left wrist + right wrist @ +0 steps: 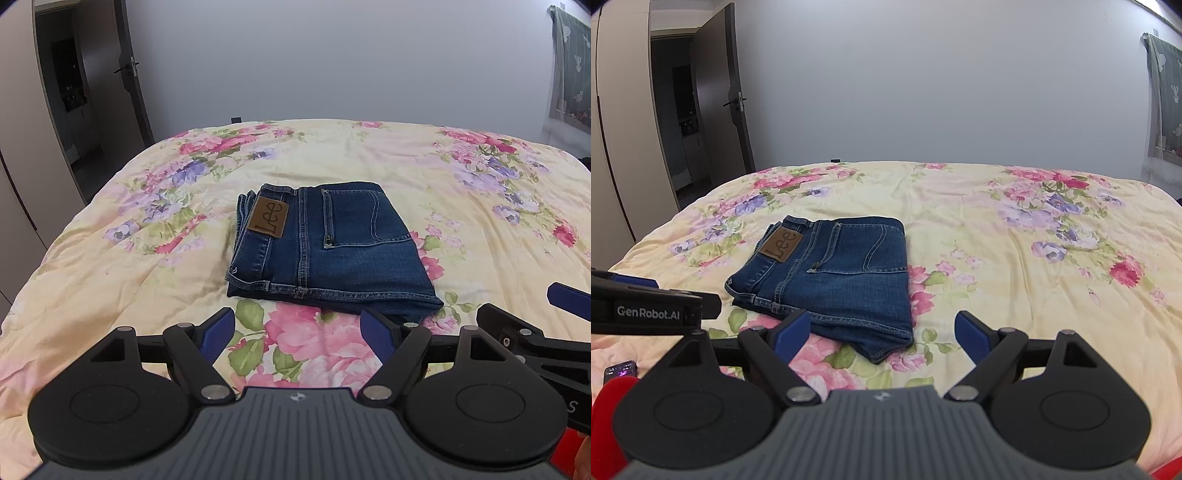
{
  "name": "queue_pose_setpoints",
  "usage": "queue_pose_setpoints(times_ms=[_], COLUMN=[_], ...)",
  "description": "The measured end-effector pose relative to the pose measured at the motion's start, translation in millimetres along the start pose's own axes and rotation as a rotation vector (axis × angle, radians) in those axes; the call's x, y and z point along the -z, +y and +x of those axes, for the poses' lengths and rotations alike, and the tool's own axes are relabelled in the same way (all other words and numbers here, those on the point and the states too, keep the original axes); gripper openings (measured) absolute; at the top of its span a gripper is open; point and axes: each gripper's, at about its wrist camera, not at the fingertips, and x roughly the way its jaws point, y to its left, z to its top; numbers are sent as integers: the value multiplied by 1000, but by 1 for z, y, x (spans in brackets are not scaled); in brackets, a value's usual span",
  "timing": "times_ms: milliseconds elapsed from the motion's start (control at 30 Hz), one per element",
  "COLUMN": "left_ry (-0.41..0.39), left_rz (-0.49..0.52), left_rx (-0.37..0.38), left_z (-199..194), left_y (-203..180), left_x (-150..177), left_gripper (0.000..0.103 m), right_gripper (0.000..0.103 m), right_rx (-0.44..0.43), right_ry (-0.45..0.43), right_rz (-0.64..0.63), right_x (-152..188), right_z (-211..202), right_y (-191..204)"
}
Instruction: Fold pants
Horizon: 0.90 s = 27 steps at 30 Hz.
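Though pants (328, 251) lay folded on bed (406, 162), both hand-held grippers (297, 334) (882, 332) hung spread, empty; careless nudge could undo stack.

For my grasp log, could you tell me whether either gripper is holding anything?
Nothing is held: the left gripper and right gripper are open, short of the folded jeans.

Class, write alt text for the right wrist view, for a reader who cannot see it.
Folded blue jeans with a brown Lee patch lie on a floral bedspread, untouched. The open right gripper sits just short of them, empty, with the left gripper at the left edge.
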Motion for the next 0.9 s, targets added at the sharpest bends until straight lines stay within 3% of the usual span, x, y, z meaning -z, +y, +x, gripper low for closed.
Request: queue_pose_setpoints(times_ms=[900], left_ry=[-18], left_rz=[30], left_rx=[-4], left_z=[-3], left_y=[-4], left_x=[0], left_gripper=[90], right_gripper=[82], right_rx=[-8], right_ry=[20], right_rz=[1], right_x=[3], right_z=[6], right_y=[2])
